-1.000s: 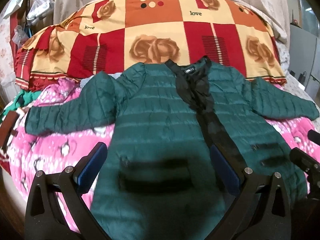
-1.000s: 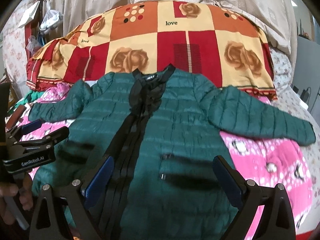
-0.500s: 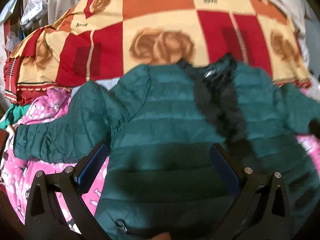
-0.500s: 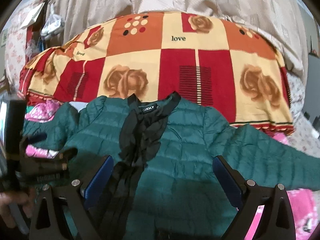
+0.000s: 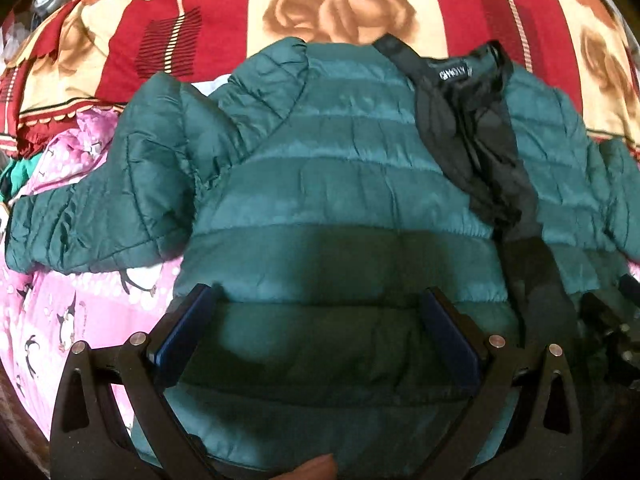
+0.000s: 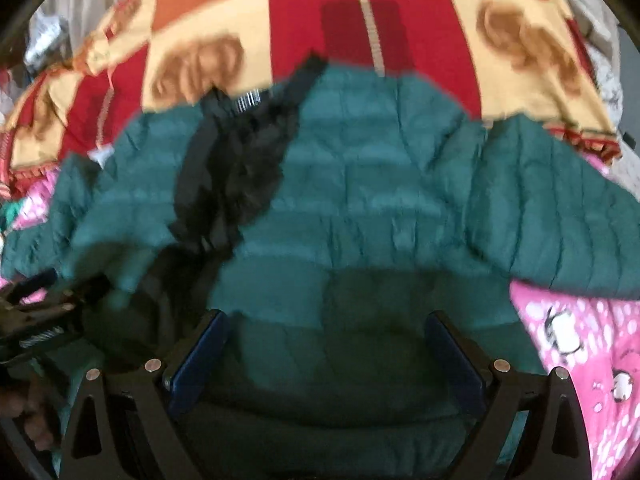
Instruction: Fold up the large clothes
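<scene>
A dark green quilted jacket (image 5: 340, 184) lies front up on the bed, sleeves spread, with a black lining and collar (image 5: 468, 120) running down its opening. My left gripper (image 5: 316, 312) hovers open just above the jacket's left chest panel, blue pads apart. In the right wrist view the same jacket (image 6: 380, 200) fills the frame, and my right gripper (image 6: 326, 332) is open over its right panel. The left gripper (image 6: 44, 312) shows at that view's left edge, and a hand holds it. The jacket's hem is hidden below both views.
A red, orange and cream rose-patterned quilt (image 5: 340, 12) is heaped behind the collar. A pink penguin-print sheet (image 5: 60, 312) covers the bed under the sleeves, also seen as pink sheet (image 6: 580, 352) at the right. Bags and clutter sit at the far left.
Both grippers have moved forward and down, up the jacket from the pocket area to the chest, so the collar looks much closer. Both stay open.
</scene>
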Motion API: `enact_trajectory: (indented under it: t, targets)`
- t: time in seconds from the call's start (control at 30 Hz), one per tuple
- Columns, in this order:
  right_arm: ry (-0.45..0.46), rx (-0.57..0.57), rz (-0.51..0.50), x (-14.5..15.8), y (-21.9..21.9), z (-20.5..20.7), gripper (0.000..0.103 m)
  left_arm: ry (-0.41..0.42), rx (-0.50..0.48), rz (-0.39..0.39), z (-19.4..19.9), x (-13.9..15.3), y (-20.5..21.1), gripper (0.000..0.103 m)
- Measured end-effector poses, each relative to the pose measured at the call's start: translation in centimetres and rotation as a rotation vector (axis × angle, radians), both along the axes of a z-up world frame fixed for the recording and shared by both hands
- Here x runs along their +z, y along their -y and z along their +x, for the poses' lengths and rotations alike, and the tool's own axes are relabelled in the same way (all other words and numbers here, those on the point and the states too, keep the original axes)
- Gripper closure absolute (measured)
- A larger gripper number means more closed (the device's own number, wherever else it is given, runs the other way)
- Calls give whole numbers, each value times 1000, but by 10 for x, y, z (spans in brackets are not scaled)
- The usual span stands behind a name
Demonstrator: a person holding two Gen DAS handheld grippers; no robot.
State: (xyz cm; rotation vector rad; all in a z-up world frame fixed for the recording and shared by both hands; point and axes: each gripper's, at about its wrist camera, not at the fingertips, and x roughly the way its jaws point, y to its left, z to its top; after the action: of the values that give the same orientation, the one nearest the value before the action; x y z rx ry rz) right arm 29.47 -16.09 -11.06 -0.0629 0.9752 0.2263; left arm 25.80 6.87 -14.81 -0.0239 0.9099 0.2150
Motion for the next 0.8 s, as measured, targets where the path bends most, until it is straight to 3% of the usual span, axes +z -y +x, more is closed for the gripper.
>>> enact_trajectory:
  t: [0.4,0.8]
  targets:
    - [-44,16,0,-15,-2,3,0,-17,6,-34,1,-15,-5,0]
    - [-23,13,7,-15,-2,-1,0,-10,6,-36,-2,-16,-5,0]
